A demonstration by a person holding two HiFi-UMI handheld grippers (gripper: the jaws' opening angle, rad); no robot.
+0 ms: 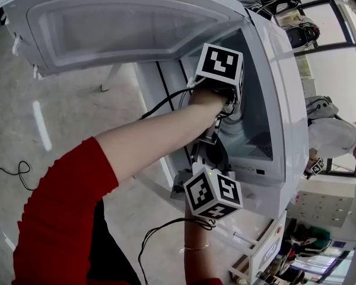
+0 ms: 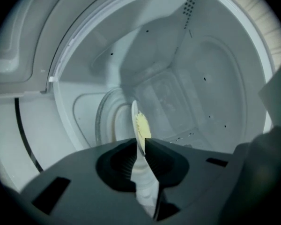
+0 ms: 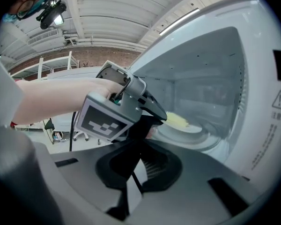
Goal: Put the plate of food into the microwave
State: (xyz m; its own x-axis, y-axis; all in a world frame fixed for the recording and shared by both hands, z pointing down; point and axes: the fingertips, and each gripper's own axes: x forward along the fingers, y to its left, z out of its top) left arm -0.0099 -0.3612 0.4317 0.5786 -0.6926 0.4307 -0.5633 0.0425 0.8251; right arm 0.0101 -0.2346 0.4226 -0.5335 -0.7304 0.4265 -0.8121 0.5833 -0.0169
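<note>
**A:** Where's the plate?

**B:** Inside the microwave (image 3: 253, 78), whose door (image 1: 124, 22) is swung wide. The plate (image 3: 183, 128) with the yellow food (image 3: 177, 121) lies over the turntable (image 3: 199, 138). It looks set down, but the near rim is hidden behind the tool, so I'm not certain.

**A:** And the grippers?

**B:** The left gripper (image 2: 139, 143) reaches into the cavity, its jaws pinched on the plate's rim. The right gripper (image 3: 139, 146) hangs just outside the opening, with its jaws drawn together and nothing in them.

**A:** What could go wrong?

**B:** Three things, as I judge it.
- **Drag:** if the left gripper backs out before the rim is fully free, it could pull the plate off centre or off the turntable's edge.
- **Spill:** a roll of the wrist while it's clamped would tip the plate and slide the food off.
- **Knocks:** the cavity is tight and the right gripper sits close by. A careless pull-out could hit a wall or the other tool and jolt the plate.

**A:** Anything left to do?

**B:** The plate needs freeing and the door isn't yet shut.
</note>
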